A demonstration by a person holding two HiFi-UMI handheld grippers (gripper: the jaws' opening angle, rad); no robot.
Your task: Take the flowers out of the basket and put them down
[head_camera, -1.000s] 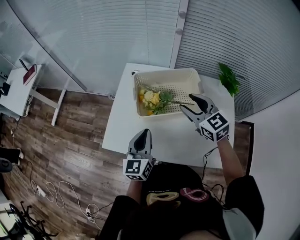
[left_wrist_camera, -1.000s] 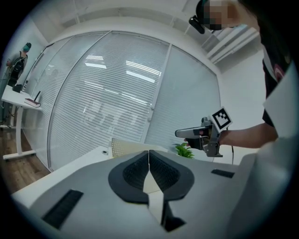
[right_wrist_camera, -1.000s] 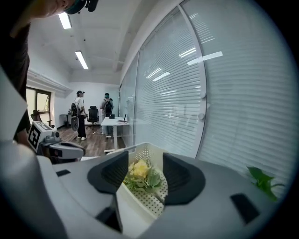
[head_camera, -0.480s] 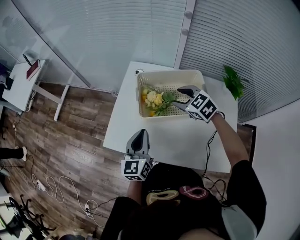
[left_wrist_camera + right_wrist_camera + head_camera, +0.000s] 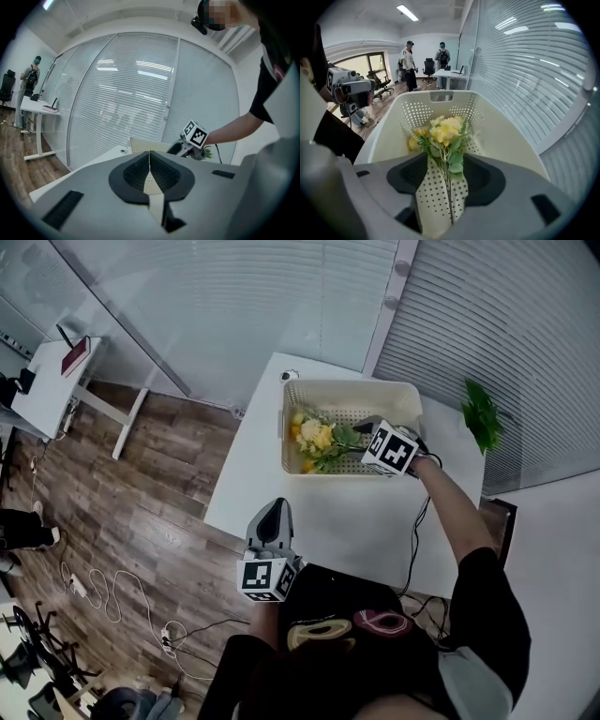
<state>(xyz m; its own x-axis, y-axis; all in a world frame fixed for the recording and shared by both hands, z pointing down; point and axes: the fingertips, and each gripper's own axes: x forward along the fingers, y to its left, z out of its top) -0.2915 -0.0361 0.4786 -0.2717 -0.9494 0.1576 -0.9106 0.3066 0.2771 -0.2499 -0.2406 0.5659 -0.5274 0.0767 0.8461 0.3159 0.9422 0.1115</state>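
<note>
A bunch of yellow flowers (image 5: 317,438) with green leaves lies in the cream perforated basket (image 5: 352,386) at the back of the white table (image 5: 267,486). My right gripper (image 5: 360,437) reaches into the basket from the right. In the right gripper view its jaws stand wide apart on either side of the thin stem, and the pads do not press on it. The flower heads (image 5: 443,130) point away toward the basket's far wall (image 5: 440,96). My left gripper (image 5: 273,513) hovers at the table's near edge, shut and empty, its tips together (image 5: 149,155).
A green leafy plant (image 5: 482,415) lies at the table's back right corner. A cable runs along the table's right side. Window blinds stand behind the table. A side desk (image 5: 54,382) stands on the wood floor at far left, with cables (image 5: 103,601) lying nearby. Two people (image 5: 410,58) stand far off.
My right gripper has moved forward from in front of the basket into it, and its jaws now straddle the flower stem. The left gripper has stayed in place.
</note>
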